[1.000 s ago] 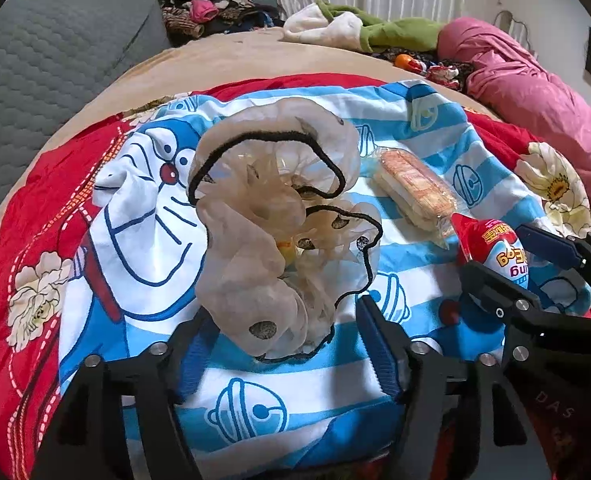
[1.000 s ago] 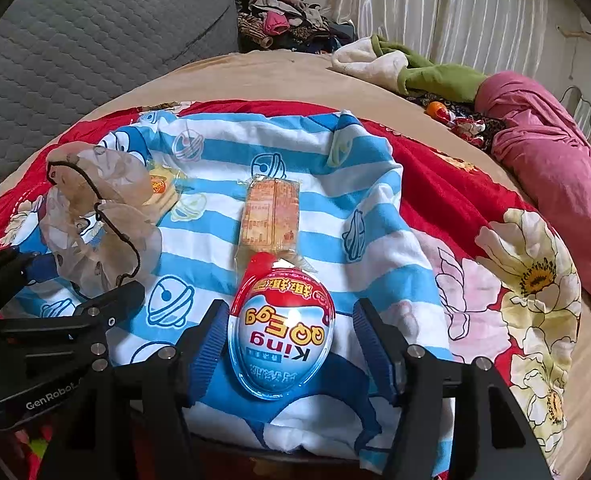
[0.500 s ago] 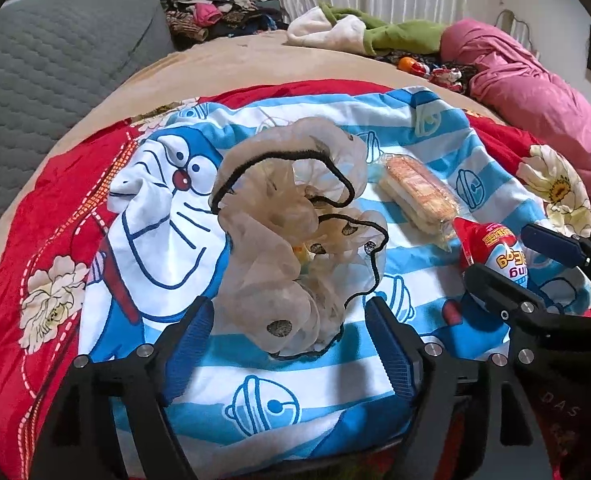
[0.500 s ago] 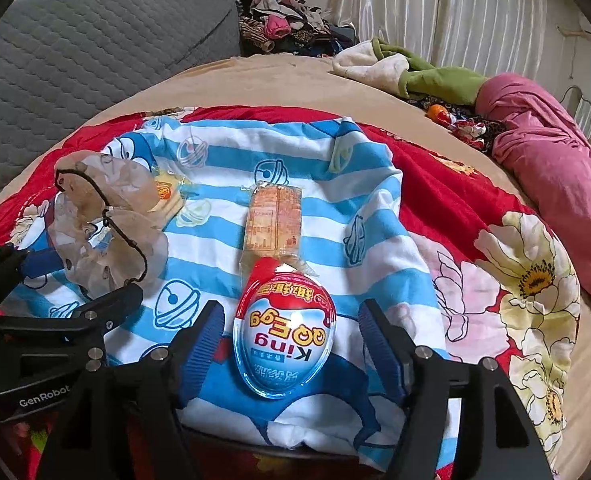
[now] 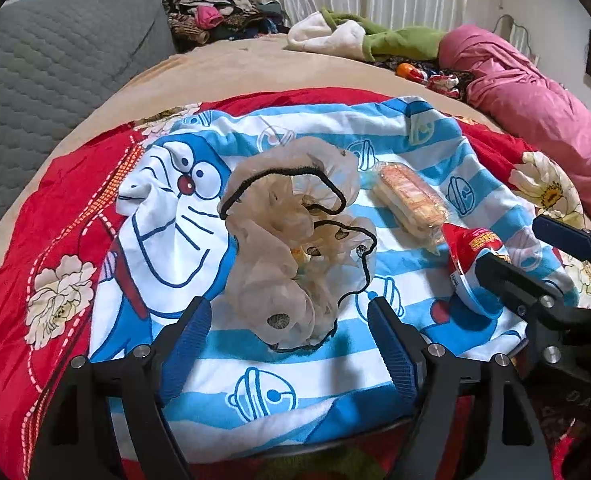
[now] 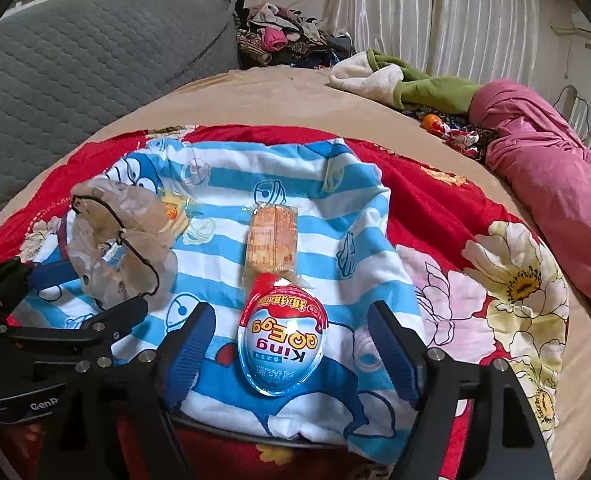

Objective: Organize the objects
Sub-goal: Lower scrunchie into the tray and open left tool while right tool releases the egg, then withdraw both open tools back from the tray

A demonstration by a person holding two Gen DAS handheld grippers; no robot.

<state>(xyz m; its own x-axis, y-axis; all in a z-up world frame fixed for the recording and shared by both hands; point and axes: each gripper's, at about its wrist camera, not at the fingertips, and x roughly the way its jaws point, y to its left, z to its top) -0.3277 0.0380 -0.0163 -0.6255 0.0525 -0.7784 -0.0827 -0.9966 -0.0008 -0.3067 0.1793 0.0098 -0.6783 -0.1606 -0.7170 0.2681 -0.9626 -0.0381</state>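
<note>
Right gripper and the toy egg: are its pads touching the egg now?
Apart. In the right wrist view the right gripper, whose jaws have just been opening, straddles the toy egg, with striped cloth visible between each pad and the egg's sides.

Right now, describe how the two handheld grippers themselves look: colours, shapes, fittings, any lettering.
The left gripper and the right gripper match: black angular frames, each with two fingers lined with ribbed blue pads. Round silver bolt heads dot the finger bases. The left one's body carries pale lettering starting "GenRo", cut off; the right one's side shows faint letters "DAS". No cables, hands or sleeves show.
</note>
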